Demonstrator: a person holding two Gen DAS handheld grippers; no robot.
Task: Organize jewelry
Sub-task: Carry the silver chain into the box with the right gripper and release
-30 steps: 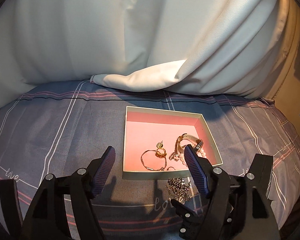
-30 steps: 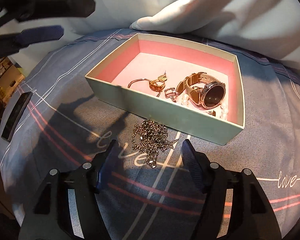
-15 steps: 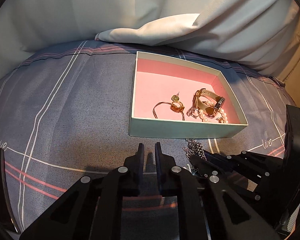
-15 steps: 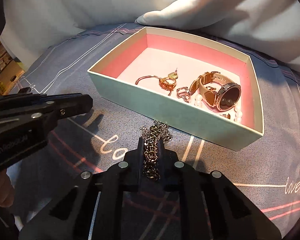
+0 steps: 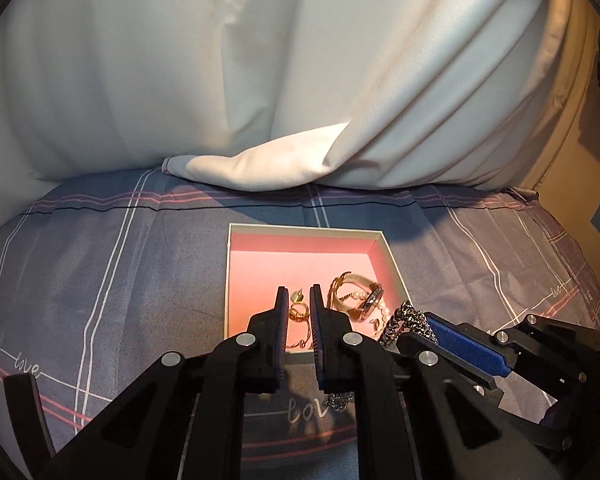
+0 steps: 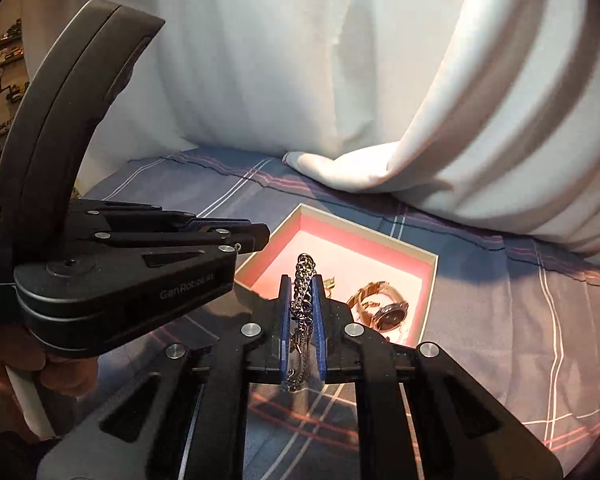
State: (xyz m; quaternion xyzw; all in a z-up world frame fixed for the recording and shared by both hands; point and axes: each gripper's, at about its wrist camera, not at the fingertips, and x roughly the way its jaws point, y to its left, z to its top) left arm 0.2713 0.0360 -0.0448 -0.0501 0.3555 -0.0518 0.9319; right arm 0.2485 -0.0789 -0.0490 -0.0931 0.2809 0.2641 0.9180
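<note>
A pale box with a pink lining [image 5: 308, 258] [image 6: 364, 240] lies on the plaid bedsheet. It holds a rose-gold watch [image 5: 366, 300] [image 6: 388, 312], gold earrings [image 5: 298, 306] and pearl pieces. My right gripper [image 6: 301, 284] is shut on a silver chain [image 6: 303, 292] and holds it raised over the box's near edge. The chain also shows in the left wrist view [image 5: 408, 318]. My left gripper [image 5: 299, 294] is shut and empty, above the box's near wall, left of the right gripper [image 5: 420, 322].
A white duvet [image 5: 280, 80] [image 6: 480, 120] is heaped behind the box. The plaid sheet [image 5: 100, 280] spreads left and right of the box. The bed's right edge and a beige wall [image 5: 580, 140] are at the far right.
My right gripper has lifted the chain off the sheet and carried it over the box's near edge. Both grippers have risen and tilted up. One second ago both were open.
</note>
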